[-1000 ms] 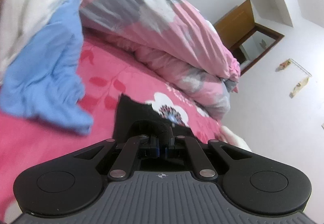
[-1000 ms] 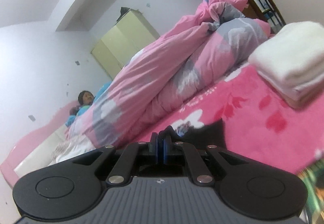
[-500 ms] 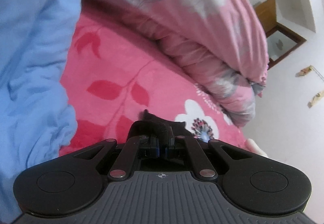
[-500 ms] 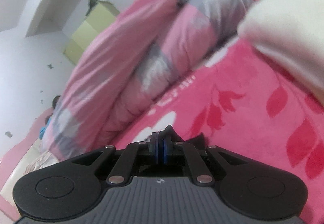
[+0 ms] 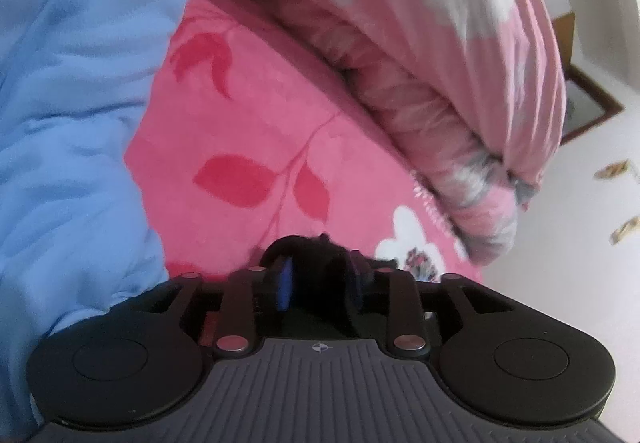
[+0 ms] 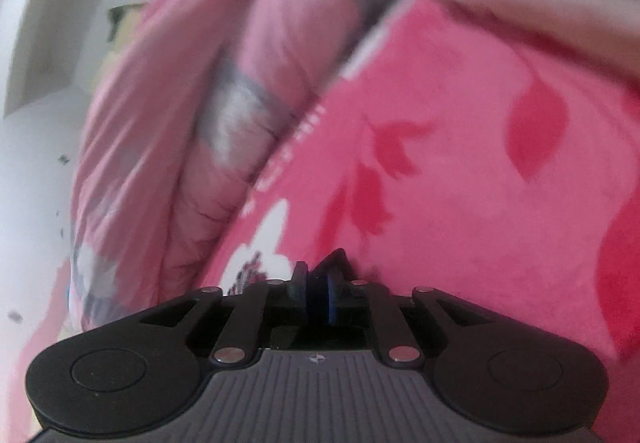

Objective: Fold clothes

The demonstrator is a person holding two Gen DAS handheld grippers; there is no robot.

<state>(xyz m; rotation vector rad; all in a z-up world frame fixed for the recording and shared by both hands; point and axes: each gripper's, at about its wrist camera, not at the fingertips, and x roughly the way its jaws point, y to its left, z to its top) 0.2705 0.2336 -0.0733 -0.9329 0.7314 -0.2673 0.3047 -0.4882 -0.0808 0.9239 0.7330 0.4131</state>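
Low centre, left wrist view: the left gripper (image 5: 320, 279), jaws opening, with black cloth (image 5: 316, 247) between them, apparently no longer pinched. Low centre, right wrist view: the right gripper (image 6: 318, 297), pads parting around a black corner (image 6: 334, 263). Beyond, the pink bedspread (image 5: 248, 131); a blue garment (image 5: 68, 123) at left; the rolled duvet (image 5: 460, 55) at upper right. Release is best finished with both corners laid level, then the fold smoothed flat.
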